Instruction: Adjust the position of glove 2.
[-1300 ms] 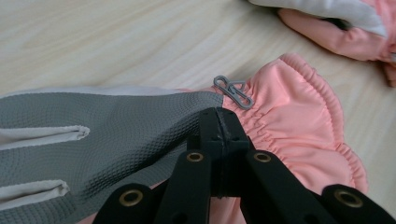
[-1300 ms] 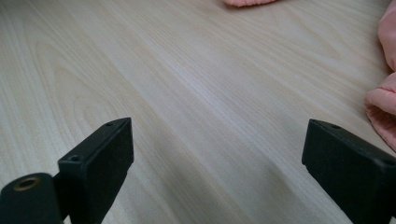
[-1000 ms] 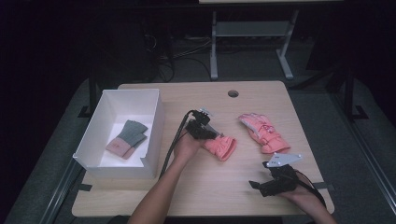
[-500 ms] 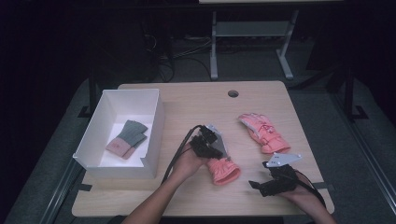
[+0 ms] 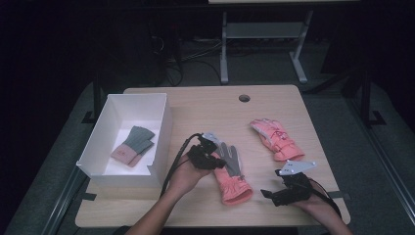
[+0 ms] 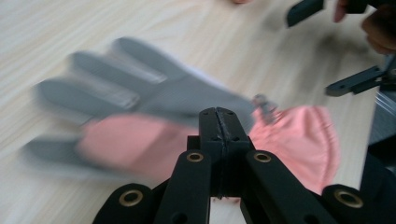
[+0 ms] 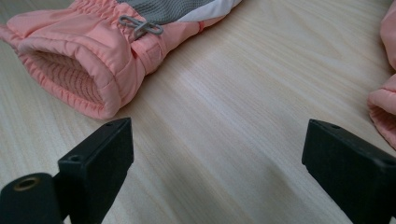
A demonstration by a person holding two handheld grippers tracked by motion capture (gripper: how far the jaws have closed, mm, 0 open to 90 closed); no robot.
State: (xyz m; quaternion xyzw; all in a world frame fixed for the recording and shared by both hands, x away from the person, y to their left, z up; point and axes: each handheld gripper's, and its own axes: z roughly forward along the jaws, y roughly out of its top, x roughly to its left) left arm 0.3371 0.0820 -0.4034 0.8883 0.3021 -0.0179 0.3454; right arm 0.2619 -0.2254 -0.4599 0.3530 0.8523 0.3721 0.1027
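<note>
Nearest the person, the right gripper rests low on the bench at its front right edge, its jaws spread wide with nothing between them. In the right gripper view the open cuff of the near glove lies ahead and to the left of those jaws, apart from them, with bare wood in the gap.

A little farther in, the left gripper has its jaws pressed together over the near glove; the left gripper view is blurred, and it looks as though they pinch the glove's fabric at the seam between grey palm and pink shell, though the exact bite is hard to make out. The glove lies palm up on the bench, its long axis running from grey fingertips away from the person to the pink cuff toward the front edge, slightly angled to the right. The cuff end therefore points at the right gripper, which seems the better placed of the two to take it.

Farther off to the right, a second pink glove lies flat, well apart from both grippers. On the left stands a white box holding a grey and pink folded item.
</note>
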